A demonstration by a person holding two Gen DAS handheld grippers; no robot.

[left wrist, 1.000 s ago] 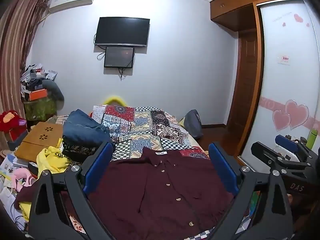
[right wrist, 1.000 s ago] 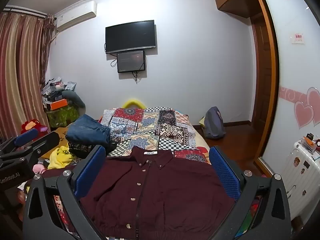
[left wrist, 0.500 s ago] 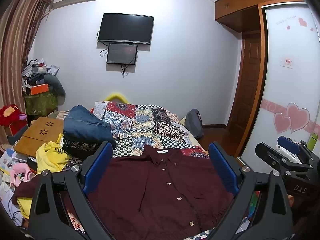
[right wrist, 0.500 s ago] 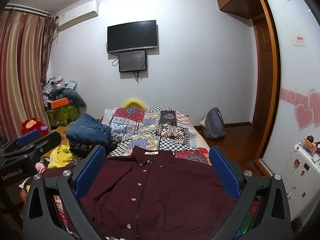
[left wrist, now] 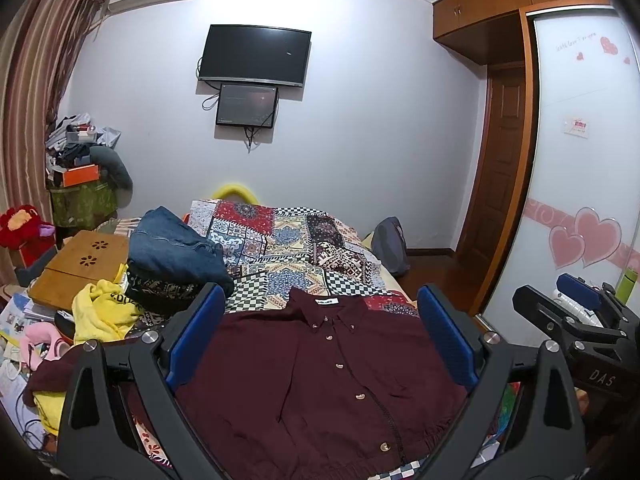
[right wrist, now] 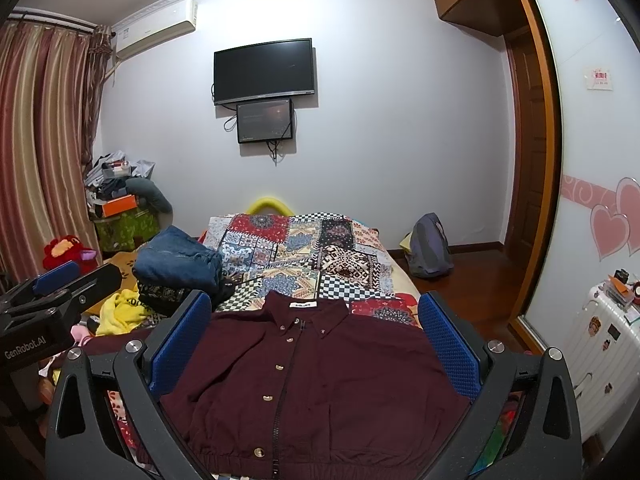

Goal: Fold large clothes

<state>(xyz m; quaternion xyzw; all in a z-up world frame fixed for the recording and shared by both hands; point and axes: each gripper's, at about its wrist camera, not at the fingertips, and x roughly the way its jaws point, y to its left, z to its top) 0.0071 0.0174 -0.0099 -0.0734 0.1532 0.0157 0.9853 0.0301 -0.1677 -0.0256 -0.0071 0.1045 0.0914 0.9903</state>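
A dark maroon button-up jacket (left wrist: 320,380) lies flat and face up on the patchwork bedspread (left wrist: 288,248), collar pointing away from me; it also shows in the right wrist view (right wrist: 320,380). My left gripper (left wrist: 320,340) is open and empty, held above the jacket's front. My right gripper (right wrist: 316,340) is open and empty too, held above the jacket. Each gripper shows at the edge of the other's view: the right one (left wrist: 576,320) and the left one (right wrist: 60,292).
A folded pile with blue jeans (left wrist: 172,248) on top and a yellow garment (left wrist: 100,312) sit left of the jacket. A wooden lap table (left wrist: 76,268) and clutter lie further left. A backpack (right wrist: 430,248) stands on the floor at right. A white suitcase (right wrist: 604,356) is near the wardrobe.
Both grippers have tilted up slightly, so the jacket sits a little lower in view. The jacket has not moved and both grippers stay open.
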